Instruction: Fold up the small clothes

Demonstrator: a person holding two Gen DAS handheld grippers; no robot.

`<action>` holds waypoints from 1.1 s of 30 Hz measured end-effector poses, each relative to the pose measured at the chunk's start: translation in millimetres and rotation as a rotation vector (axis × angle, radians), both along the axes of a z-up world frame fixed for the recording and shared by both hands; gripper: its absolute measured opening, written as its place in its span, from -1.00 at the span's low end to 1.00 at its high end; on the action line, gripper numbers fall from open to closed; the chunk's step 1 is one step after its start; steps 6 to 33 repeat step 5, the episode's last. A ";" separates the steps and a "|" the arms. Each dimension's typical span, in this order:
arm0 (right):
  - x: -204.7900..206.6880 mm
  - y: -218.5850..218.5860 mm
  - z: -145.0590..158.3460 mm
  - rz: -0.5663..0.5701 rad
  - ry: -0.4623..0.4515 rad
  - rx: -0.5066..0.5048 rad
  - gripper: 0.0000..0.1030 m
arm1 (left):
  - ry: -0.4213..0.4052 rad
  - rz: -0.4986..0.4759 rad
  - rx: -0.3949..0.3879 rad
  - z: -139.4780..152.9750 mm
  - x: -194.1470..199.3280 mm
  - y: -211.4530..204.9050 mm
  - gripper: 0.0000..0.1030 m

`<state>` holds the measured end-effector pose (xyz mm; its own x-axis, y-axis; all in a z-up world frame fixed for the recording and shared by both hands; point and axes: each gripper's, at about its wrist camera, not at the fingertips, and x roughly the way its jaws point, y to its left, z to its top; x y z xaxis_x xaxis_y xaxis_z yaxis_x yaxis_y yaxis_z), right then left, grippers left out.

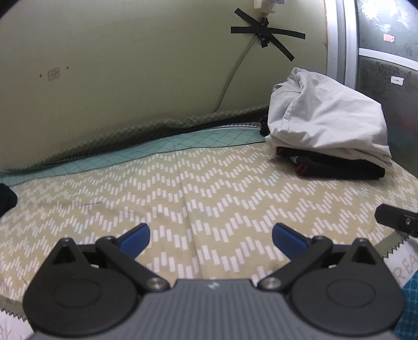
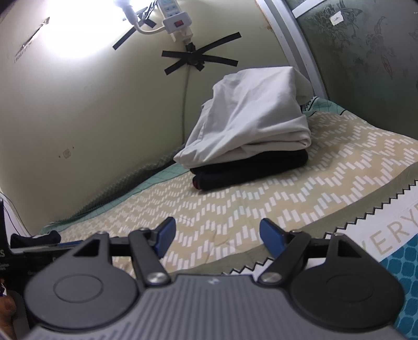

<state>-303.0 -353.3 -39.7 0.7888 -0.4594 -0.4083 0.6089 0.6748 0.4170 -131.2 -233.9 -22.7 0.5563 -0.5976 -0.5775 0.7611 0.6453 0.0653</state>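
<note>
Over the zigzag-patterned bedsheet [image 1: 209, 188]: left gripper [image 1: 211, 236] wide open, nothing between its blue pads; right gripper [image 2: 216, 235] likewise open and empty; farther back by the wall [image 1: 130, 78], folded white garment [image 2: 248, 123] stacked on folded black garment [image 2: 250, 167].

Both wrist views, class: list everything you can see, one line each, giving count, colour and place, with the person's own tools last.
folded garment: one, pale grey, top of stack by the wall
folded clothes: black with red trim, count unclear, under the grey one
dark cloth: one, far left edge
bed cover: one, beige with white zigzag
tape: black strips crossed on wall
power strip: one, white, on wall
left gripper: blue jaws open, empty
right gripper: blue jaws open, empty
</note>
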 end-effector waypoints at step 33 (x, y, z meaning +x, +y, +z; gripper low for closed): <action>0.2 -0.6 0.0 0.001 0.001 0.000 0.43 | -0.002 -0.002 0.005 0.0 -0.6 -0.7 0.99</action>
